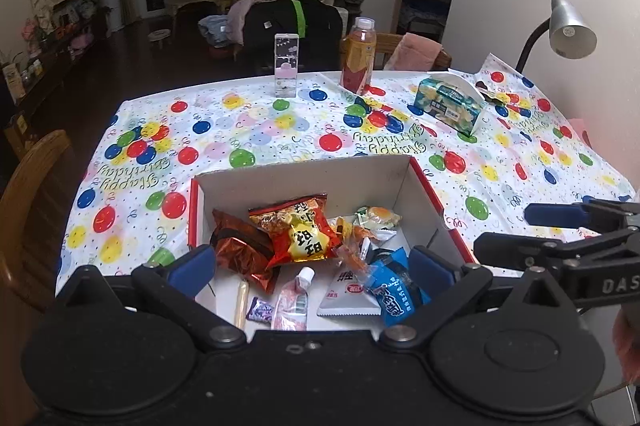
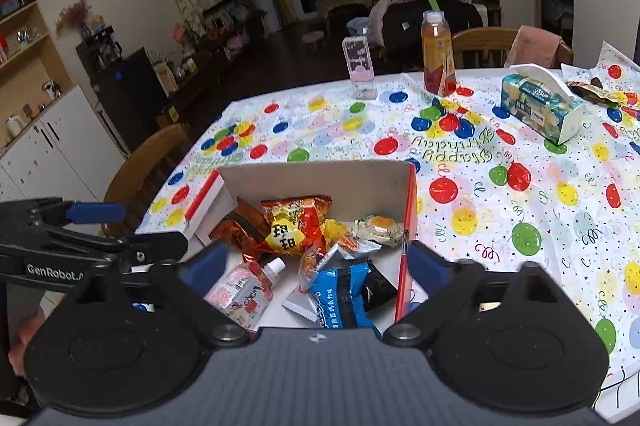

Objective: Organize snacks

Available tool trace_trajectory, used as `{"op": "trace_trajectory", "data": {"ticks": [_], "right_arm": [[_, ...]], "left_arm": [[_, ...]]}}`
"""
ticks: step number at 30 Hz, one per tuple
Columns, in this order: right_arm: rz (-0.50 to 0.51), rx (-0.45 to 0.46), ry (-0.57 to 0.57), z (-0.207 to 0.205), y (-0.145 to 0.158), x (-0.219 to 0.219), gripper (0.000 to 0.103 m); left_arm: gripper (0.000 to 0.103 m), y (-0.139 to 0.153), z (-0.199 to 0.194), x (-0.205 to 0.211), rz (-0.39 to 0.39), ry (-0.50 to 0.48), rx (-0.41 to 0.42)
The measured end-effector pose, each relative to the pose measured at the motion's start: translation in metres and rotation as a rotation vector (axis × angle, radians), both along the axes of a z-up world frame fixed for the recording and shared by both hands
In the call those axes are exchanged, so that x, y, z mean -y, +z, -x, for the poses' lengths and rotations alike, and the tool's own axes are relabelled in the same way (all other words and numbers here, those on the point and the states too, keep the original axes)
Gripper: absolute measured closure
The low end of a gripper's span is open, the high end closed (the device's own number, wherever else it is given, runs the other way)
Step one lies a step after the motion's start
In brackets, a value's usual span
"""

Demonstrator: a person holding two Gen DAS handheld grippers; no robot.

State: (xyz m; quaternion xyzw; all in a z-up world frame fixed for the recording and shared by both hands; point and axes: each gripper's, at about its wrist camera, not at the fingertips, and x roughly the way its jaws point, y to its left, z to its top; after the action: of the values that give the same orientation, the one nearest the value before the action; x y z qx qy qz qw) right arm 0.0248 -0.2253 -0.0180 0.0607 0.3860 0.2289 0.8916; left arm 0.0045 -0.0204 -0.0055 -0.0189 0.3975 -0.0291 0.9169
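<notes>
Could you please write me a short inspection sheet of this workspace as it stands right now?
Surface: table under a balloon-print birthday cloth.
Job's things: open red-edged box holding mixed snacks, among them a red-and-yellow bag, a blue packet and a pink pouch.
Clutter: juice bottle, tissue box, clear pink block, a dark wrapper at the far edge.
Grippers: left gripper and right gripper both open over the box, holding nothing.
Cables: nothing seen.
Surroundings: desk lamp, wooden chairs, cluttered room beyond.
</notes>
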Motion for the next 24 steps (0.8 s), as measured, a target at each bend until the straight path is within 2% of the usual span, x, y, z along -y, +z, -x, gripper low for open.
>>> {"op": "trace_trajectory", "data": {"ticks": [11, 24], "right_arm": [[-0.046, 0.030, -0.040, 0.019, 0.006, 0.005, 0.000], [-0.028, 0.070, -0.043, 0.035, 0.013, 0.004, 0.000]], "left_arm": [[0.000, 0.006, 0.018, 0.007, -0.004, 0.053, 0.014], [0.000, 0.011, 0.033, 0.011, -0.008, 0.082, 0.046]]}}
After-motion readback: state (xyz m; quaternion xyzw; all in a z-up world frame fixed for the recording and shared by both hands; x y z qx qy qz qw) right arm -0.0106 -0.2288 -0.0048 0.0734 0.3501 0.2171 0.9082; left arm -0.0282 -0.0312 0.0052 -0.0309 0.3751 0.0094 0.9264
